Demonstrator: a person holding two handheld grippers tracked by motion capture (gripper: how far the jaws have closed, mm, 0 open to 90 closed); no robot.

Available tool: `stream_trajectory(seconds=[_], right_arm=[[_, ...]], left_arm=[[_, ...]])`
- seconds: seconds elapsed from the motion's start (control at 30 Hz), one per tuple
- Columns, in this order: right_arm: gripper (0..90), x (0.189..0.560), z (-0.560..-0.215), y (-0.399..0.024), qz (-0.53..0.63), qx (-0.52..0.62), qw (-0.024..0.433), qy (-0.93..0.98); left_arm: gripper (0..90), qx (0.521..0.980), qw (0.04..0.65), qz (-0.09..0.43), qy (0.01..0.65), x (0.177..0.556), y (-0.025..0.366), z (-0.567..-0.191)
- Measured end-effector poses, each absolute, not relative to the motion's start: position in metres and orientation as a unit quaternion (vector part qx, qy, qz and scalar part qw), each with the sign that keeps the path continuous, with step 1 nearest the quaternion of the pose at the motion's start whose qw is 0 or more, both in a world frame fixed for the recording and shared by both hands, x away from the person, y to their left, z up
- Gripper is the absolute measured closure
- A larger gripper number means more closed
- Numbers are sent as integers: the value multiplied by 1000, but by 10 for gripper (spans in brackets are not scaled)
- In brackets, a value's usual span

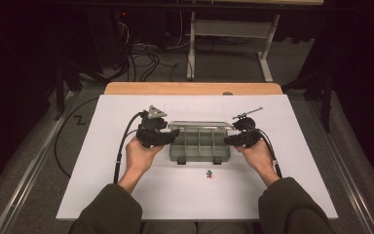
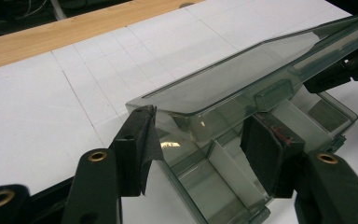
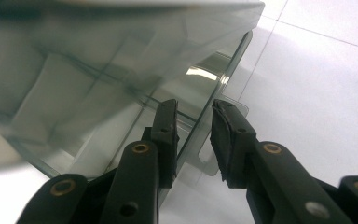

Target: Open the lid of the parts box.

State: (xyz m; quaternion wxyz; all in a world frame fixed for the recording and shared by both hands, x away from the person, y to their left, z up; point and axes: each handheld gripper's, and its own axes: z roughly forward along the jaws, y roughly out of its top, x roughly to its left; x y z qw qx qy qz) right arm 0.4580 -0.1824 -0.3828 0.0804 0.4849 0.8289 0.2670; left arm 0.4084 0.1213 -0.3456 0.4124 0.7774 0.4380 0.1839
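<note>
I had both grippers on the smoky clear compartment box [image 1: 199, 145], which sat in the middle of the white surface [image 1: 102, 185], one hand at each end. The step in hand looked to me like working its hinged lid [image 2: 242, 79], which stood partly raised over the dividers.

My left gripper [image 1: 161, 136] sat at the box's left end. In the left gripper view its jaws stood wide apart, straddling the corner of the box, one outside the end wall and one over the compartments. I could not see either pad pressing on the plastic, so I judged it a loose bracket rather than a grip.

My right gripper [image 3: 193, 140] was at the opposite end. Its jaws stood either side of the thin end wall with a clear gap on at least one face, so not yet clamped.

A few small coloured bits [image 1: 209, 174] lay on the surface just in front of the box.

Next, I judged, the right jaws needed to close on that wall to steady the box, while the left eased the lid along its hinge without skidding the box.
</note>
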Motion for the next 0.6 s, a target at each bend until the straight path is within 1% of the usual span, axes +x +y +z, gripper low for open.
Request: stream_trajectory(seconds=[0.17, 0.6], right_arm=[[748, 459, -383, -183, 266, 485, 80, 829], [753, 458, -383, -182, 261, 482, 86, 832]], left_arm=[[460, 776, 409, 187, 442, 414, 121, -346], [478, 775, 403, 196, 446, 424, 121, -347]])
